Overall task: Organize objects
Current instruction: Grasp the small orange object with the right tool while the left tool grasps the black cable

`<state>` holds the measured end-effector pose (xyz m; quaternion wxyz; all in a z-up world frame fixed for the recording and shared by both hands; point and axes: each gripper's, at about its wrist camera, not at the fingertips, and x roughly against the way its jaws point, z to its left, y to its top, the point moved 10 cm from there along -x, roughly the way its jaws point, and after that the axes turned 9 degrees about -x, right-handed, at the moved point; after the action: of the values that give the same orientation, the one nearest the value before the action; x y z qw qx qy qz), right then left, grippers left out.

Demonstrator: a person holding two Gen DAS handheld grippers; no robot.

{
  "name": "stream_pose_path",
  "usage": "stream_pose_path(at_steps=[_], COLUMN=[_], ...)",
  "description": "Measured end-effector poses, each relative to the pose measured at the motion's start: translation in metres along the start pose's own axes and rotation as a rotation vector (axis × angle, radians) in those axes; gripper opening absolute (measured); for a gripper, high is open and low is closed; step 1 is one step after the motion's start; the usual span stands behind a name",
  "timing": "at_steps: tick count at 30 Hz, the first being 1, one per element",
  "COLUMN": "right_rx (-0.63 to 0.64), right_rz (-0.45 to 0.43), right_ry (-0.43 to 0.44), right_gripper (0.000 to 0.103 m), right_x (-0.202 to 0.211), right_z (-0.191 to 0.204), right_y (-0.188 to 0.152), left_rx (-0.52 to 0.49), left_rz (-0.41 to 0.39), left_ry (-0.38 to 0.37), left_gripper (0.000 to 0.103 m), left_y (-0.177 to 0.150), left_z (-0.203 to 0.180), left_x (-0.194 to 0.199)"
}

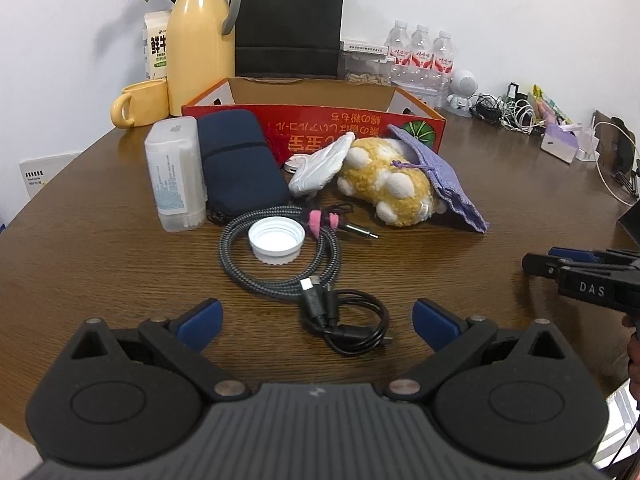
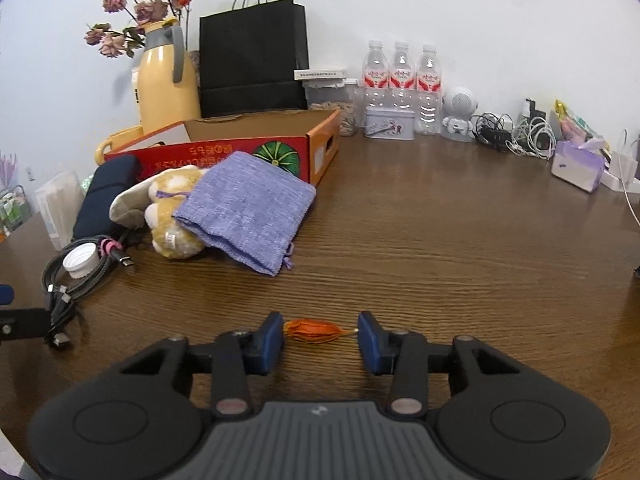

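My right gripper (image 2: 321, 334) sits low over the wooden table (image 2: 440, 240), its blue pads touching both ends of a small orange tassel (image 2: 314, 331). From the left wrist view the right gripper (image 1: 538, 265) shows at the right edge. My left gripper (image 1: 317, 314) is open, with a coiled black cable (image 1: 352, 328) lying between its fingers. Beyond that lie a braided grey cable (image 1: 240, 236), a white bottle cap (image 1: 276, 240), a yellow plush toy (image 1: 394, 184), a purple drawstring pouch (image 2: 248, 204), a navy case (image 1: 236, 160) and a clear box of cotton swabs (image 1: 174, 172).
A red cardboard box (image 1: 320, 120) stands open behind the clutter. Along the wall stand a yellow jug (image 1: 200, 48), a yellow mug (image 1: 140, 104), a black paper bag (image 1: 288, 20) and water bottles (image 1: 420, 52). Chargers (image 2: 516, 136) and a tissue pack (image 2: 578, 164) crowd the far right.
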<state>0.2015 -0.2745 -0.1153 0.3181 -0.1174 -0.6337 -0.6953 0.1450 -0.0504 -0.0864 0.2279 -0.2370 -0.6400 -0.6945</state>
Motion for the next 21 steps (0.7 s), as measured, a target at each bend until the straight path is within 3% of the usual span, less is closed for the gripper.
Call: stream_pose_path(at_steps=[8, 11, 13, 15, 21], right_rx=[0.002, 0.005, 0.01, 0.015, 0.018], right_rz=[-0.047, -0.054, -0.054, -0.057, -0.055], right_ry=[0.065, 0.087, 0.099, 0.108, 0.119], right_gripper=[0.04, 0.04, 0.04, 0.04, 0.04], right_x=[0.012, 0.014, 0.016, 0.017, 0.02], right_z=[0.01, 0.015, 0.02, 0.024, 0.032], right_y=[0.009, 0.009, 0.008, 0.007, 0.005], left_rx=[0.05, 0.054, 0.044, 0.056, 0.061], left_rz=[0.053, 0.061, 0.055, 0.041, 0.039], left_ry=[0.064, 0.075, 0.09, 0.066, 0.035], left_gripper=[0.103, 0.091, 0.074, 0.049, 0.047], left_y=[-0.004, -0.005, -0.005, -0.004, -0.007], left_z=[-0.005, -0.009, -0.01, -0.01, -0.007], left_x=[-0.014, -0.018, -0.016, -0.011, -0.002])
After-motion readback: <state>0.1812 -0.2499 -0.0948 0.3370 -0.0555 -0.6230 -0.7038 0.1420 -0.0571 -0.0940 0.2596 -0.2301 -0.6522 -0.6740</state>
